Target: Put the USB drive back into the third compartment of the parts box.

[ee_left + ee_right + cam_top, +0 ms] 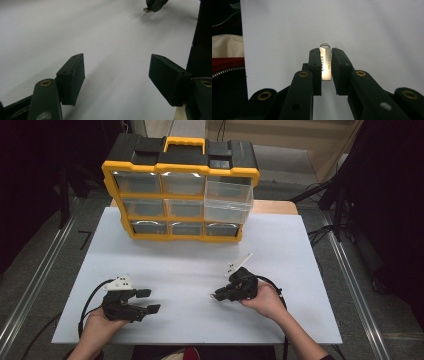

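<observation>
My right gripper [219, 295] points left over the white tabletop [190, 265], held in a hand at the right front. In the right gripper view it [325, 57] is shut on a small silver metal flash drive [326, 64] that stands upright between the jaws, its loop end sticking out past the tips. My left gripper [151, 300] rests at the left front, pointing right. It [116, 72] is open with nothing between its pads but bare table. The left gripper view also shows the right gripper [155, 4] far off, with the drive's tip [145, 9] showing.
A yellow and black drawer organizer [180, 170] stands at the back of the table. It holds three rows of clear drawers, and the right middle drawer [227, 201] is pulled out. Dark floor and metal rails flank the table.
</observation>
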The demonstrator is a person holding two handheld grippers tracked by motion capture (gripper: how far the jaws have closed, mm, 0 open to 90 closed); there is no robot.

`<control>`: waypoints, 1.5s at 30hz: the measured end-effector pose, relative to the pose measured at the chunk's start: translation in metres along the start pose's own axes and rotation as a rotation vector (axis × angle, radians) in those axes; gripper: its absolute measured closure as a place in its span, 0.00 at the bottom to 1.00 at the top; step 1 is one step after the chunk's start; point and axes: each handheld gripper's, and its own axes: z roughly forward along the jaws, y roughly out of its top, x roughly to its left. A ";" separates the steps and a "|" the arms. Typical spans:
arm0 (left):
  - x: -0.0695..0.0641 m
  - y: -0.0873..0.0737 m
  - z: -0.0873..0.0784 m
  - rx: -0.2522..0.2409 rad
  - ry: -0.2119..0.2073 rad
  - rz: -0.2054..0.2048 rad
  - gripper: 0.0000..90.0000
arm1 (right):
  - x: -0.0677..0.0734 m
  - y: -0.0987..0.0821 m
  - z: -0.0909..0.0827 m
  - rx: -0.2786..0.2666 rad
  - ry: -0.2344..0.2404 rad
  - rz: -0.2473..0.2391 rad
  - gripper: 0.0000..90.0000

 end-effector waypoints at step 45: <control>0.001 0.000 0.000 -0.004 0.008 -0.003 0.34 | 0.010 0.063 -0.033 0.097 0.017 -0.129 0.85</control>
